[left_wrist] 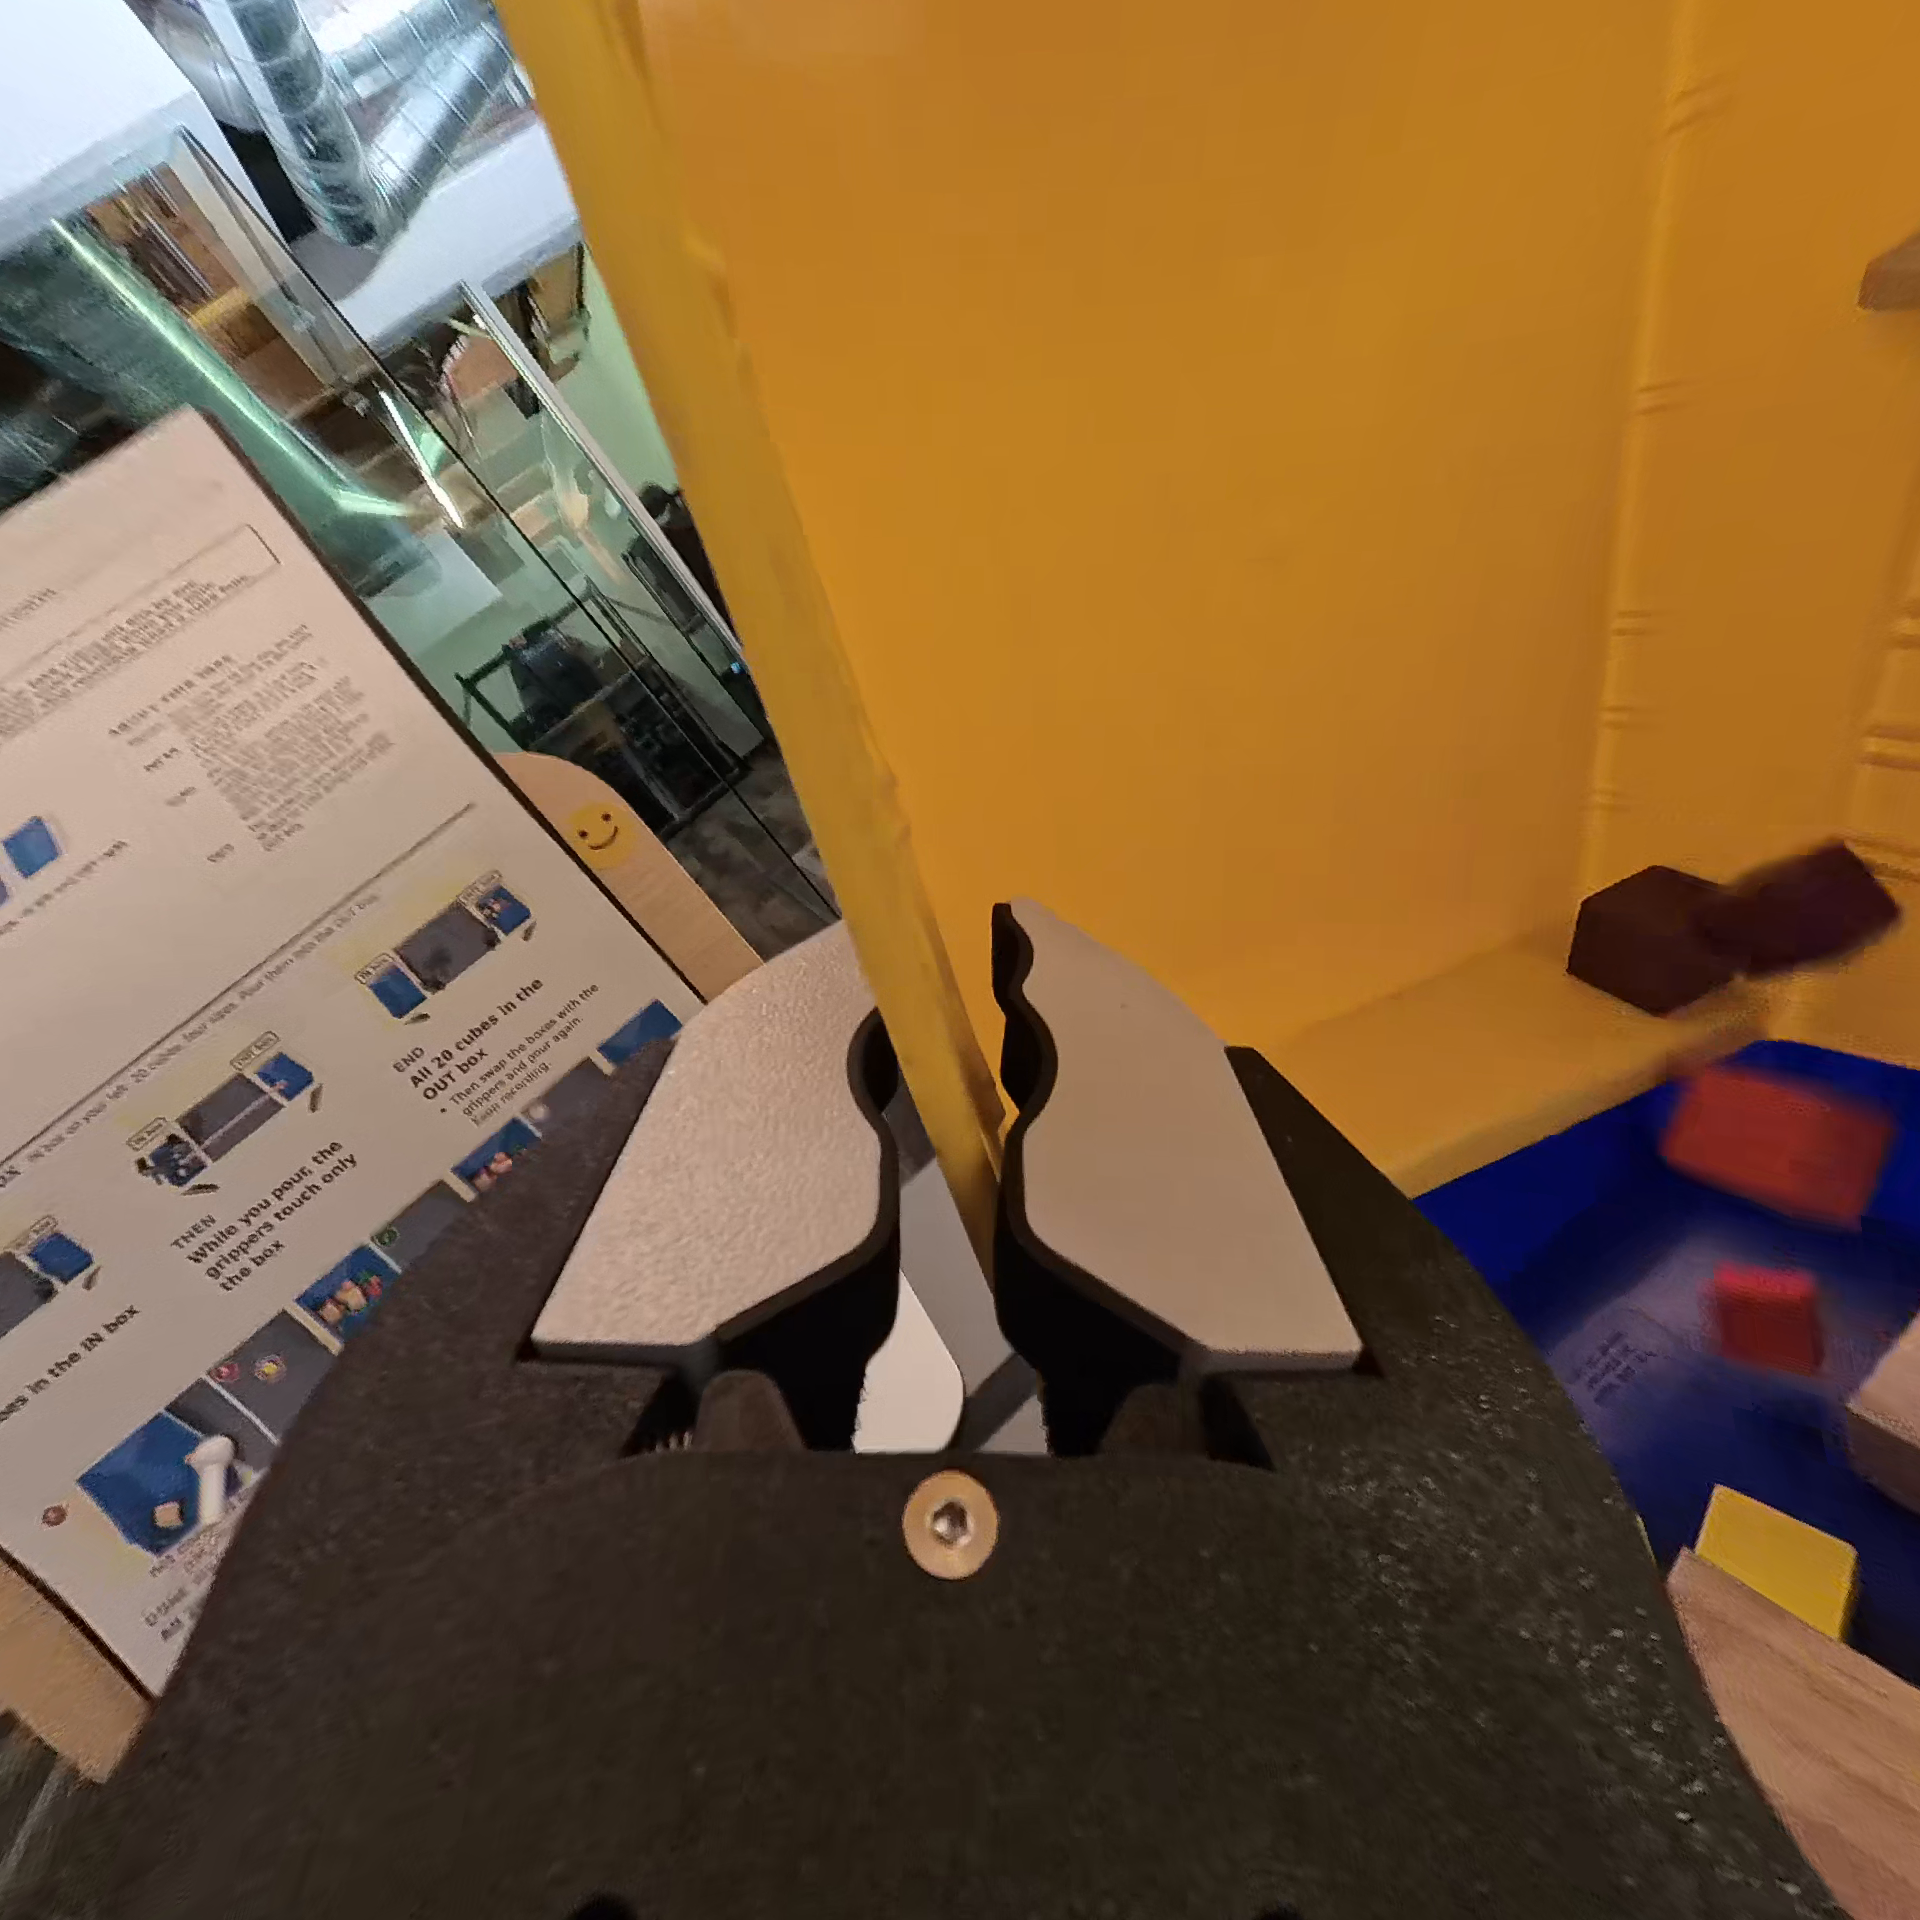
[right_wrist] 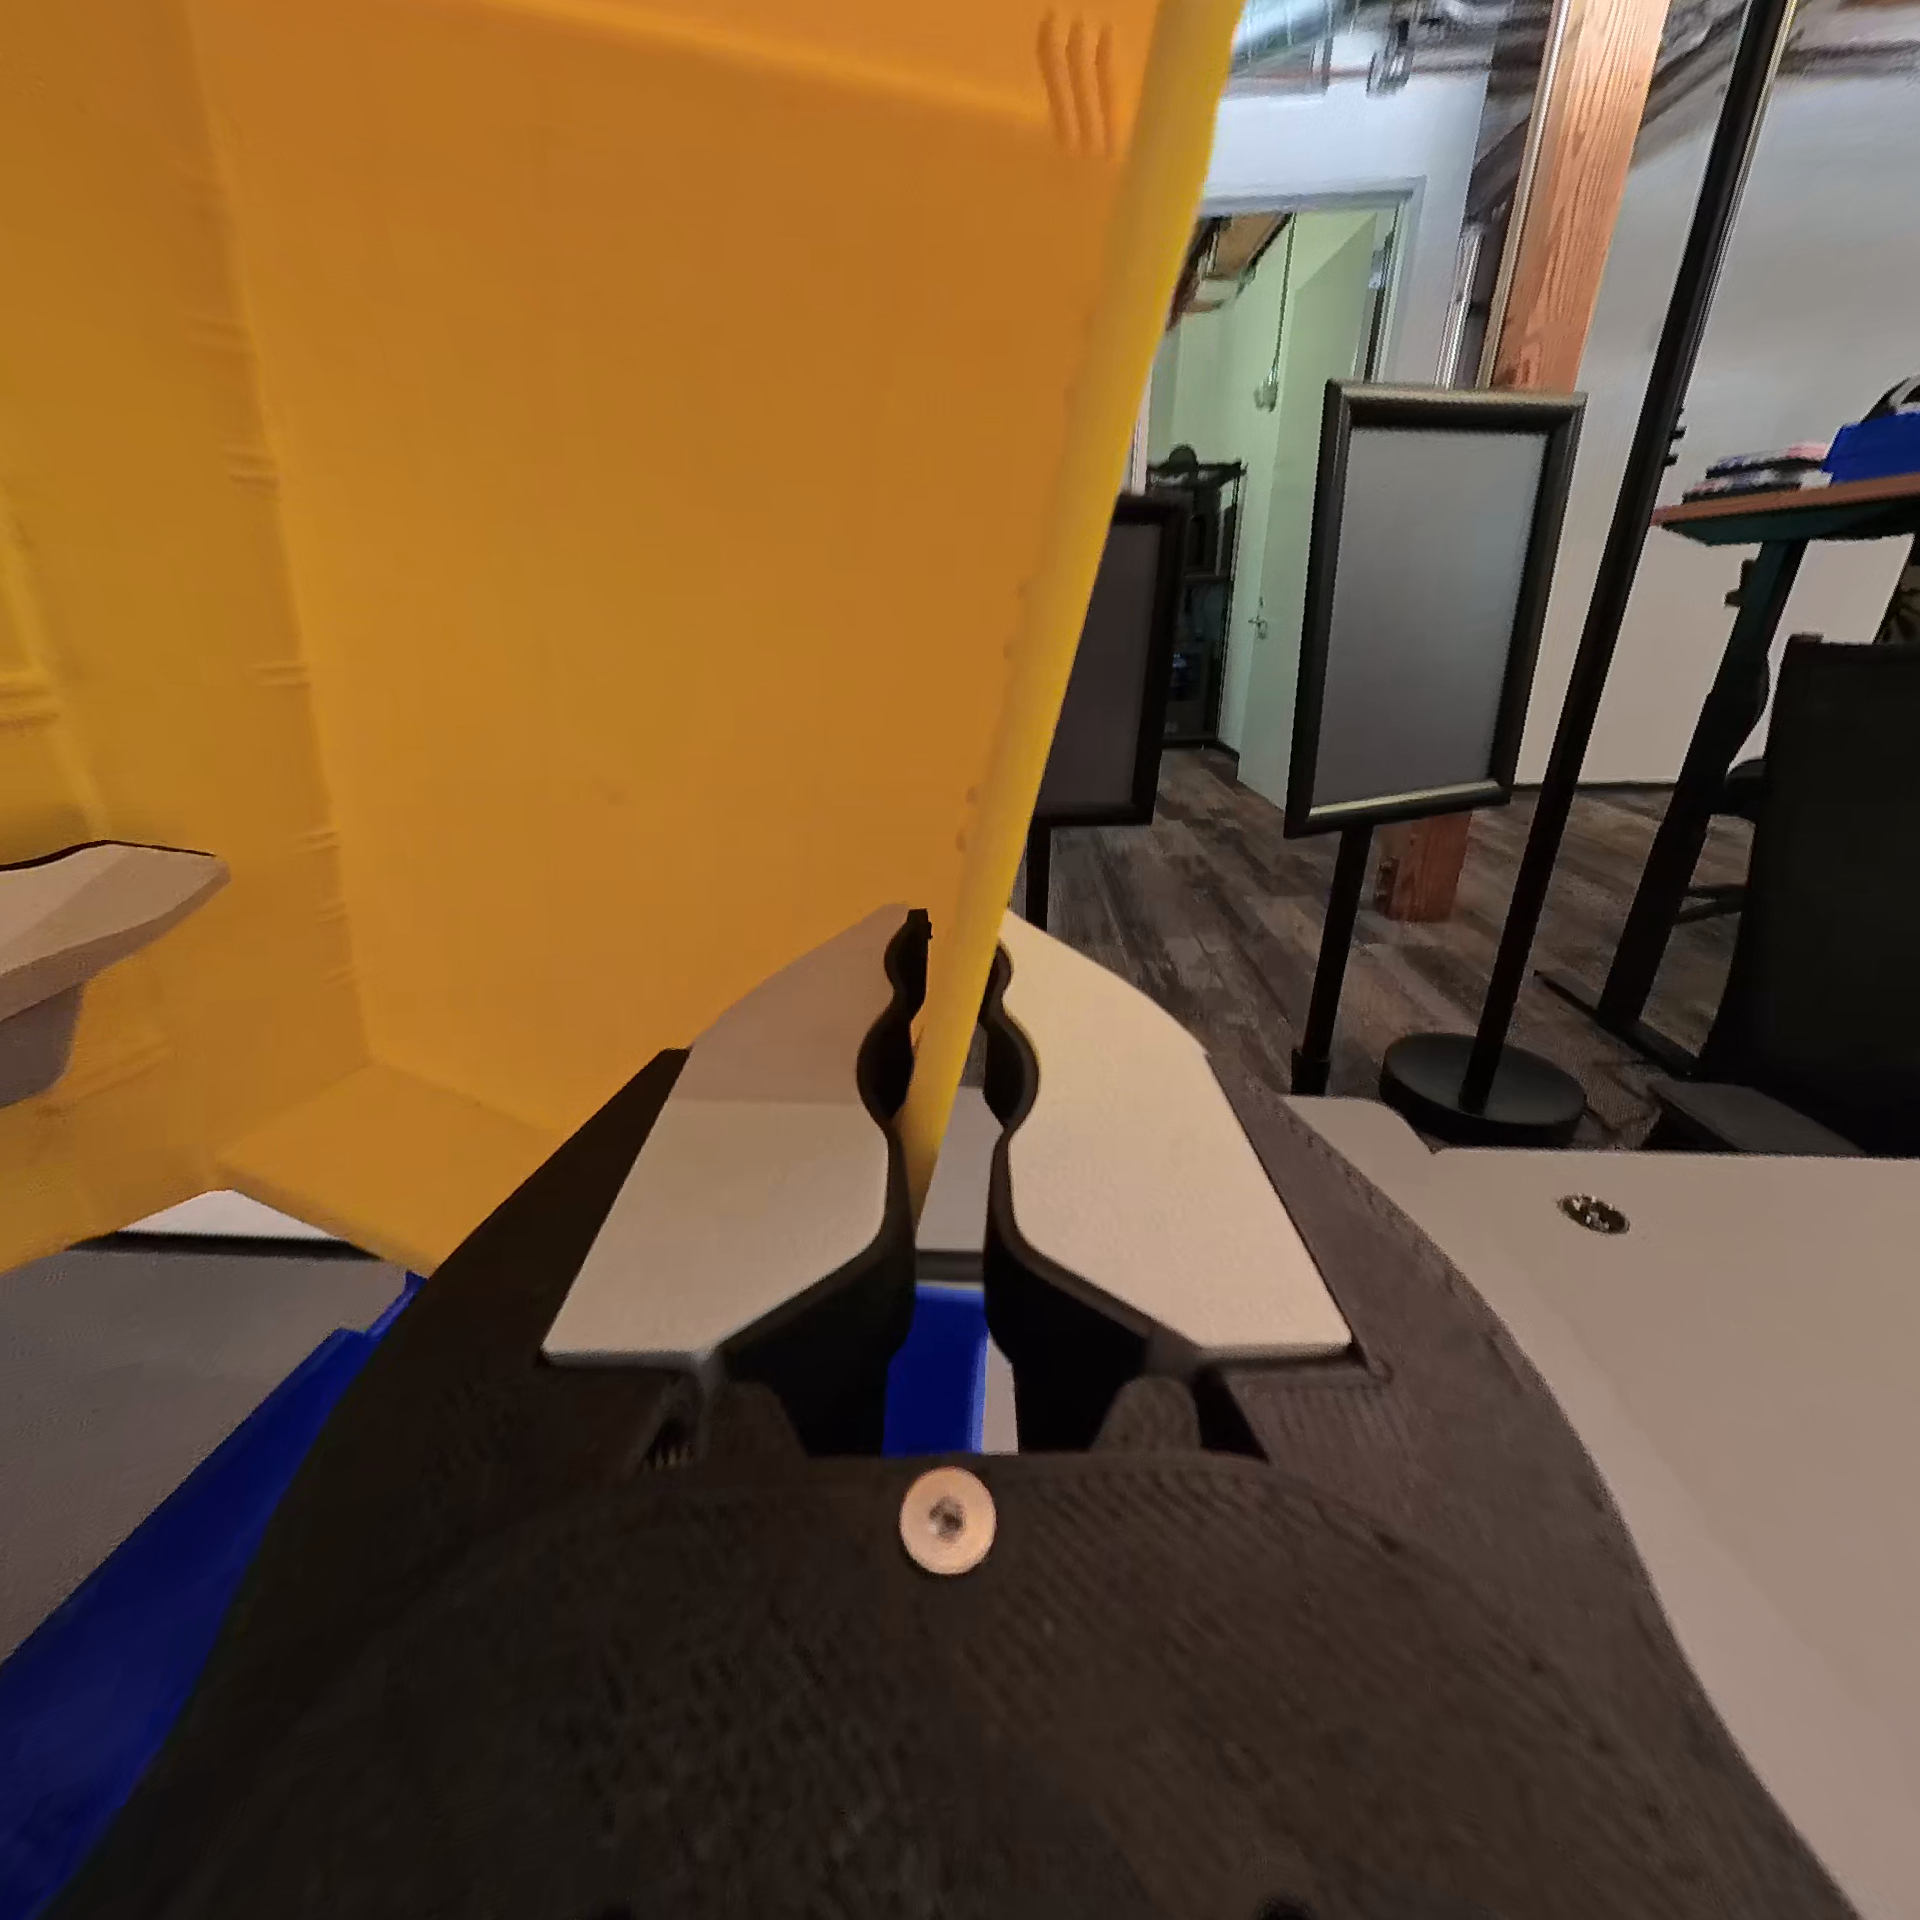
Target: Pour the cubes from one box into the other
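Office floor, framed sign stands and a glass wall lie behind the grey table, with an instruction sheet propped at the left. Each tool is nearly closed and pinches one side wall of the yellow box: the left tool on one wall, the right tool on the opposite wall. The yellow box is held tipped up, its open mouth over the blue box below. Dark cubes sit at its lower lip, red cubes look blurred in mid-fall, and a yellow cube lies inside the blue box. Pouring seems well underway.
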A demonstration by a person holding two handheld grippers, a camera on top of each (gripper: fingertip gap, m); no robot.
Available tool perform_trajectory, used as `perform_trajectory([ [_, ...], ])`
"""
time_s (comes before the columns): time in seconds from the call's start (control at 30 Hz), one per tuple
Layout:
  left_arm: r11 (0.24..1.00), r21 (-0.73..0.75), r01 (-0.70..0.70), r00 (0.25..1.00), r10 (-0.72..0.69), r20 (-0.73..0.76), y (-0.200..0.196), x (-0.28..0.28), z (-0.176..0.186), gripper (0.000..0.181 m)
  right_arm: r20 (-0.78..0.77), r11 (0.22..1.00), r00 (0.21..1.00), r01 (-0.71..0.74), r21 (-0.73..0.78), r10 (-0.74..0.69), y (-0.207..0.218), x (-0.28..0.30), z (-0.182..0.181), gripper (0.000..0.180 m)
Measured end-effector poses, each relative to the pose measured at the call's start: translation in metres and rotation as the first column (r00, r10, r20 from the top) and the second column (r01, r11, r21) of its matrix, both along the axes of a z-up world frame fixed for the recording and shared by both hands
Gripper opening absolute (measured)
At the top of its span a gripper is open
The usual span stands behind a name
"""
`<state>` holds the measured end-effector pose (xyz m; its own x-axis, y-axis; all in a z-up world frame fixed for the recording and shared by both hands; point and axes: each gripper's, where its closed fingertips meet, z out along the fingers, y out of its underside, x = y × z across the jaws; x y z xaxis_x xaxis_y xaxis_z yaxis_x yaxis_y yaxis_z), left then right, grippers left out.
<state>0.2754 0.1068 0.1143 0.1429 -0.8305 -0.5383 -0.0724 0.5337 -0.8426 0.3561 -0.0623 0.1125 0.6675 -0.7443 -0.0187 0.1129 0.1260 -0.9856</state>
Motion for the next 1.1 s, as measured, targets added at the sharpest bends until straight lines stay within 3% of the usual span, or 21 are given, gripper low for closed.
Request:
perform_trajectory([
  [0.17,0.998,0.038,0.049,0.975,-0.056,0.216,-0.013,-0.020,0.032,0.015,0.181,0.996,0.983,0.005,0.092,-0.022,-0.013,-0.022,0.032,0.008],
  [0.4,0.998,0.028,0.060,0.968,-0.065,0.241,-0.019,-0.031,0.043,0.016,0.198,0.994,0.980,-0.009,0.112,-0.014,-0.015,-0.030,0.043,0.008],
  [0.6,0.996,-0.064,0.066,0.986,-0.055,0.159,-0.021,-0.029,0.039,0.016,0.109,0.984,0.993,-0.062,0.166,0.045,-0.014,-0.030,0.045,0.011],
  [0.77,0.998,-0.056,0.041,0.999,-0.043,-0.033,-0.047,-0.022,0.017,0.023,-0.019,0.993,1.000,0.026,0.115,-0.023,-0.039,-0.017,0.040,0.003],
  [0.87,0.979,-0.169,0.114,0.980,-0.139,-0.146,-0.077,-0.023,-0.005,0.033,-0.064,0.991,0.997,0.053,0.121,-0.045,-0.063,-0.017,0.045,0.004],
  [0.97,0.906,-0.340,0.254,0.911,-0.342,-0.230,-0.117,-0.025,-0.022,0.040,-0.139,0.995,0.990,0.037,0.089,-0.024,-0.082,-0.006,0.062,0.005],
  [1.07,0.829,-0.451,0.331,0.841,-0.476,-0.257,-0.135,-0.039,-0.009,0.066,-0.268,0.992,0.963,-0.032,-0.119,-0.001,-0.085,0.019,0.082,0.005],
  [1.1,0.801,-0.479,0.359,0.822,-0.515,-0.244,-0.134,-0.050,0.000,0.066,-0.316,0.975,0.949,-0.057,-0.215,-0.014,-0.086,0.027,0.085,0.005],
])
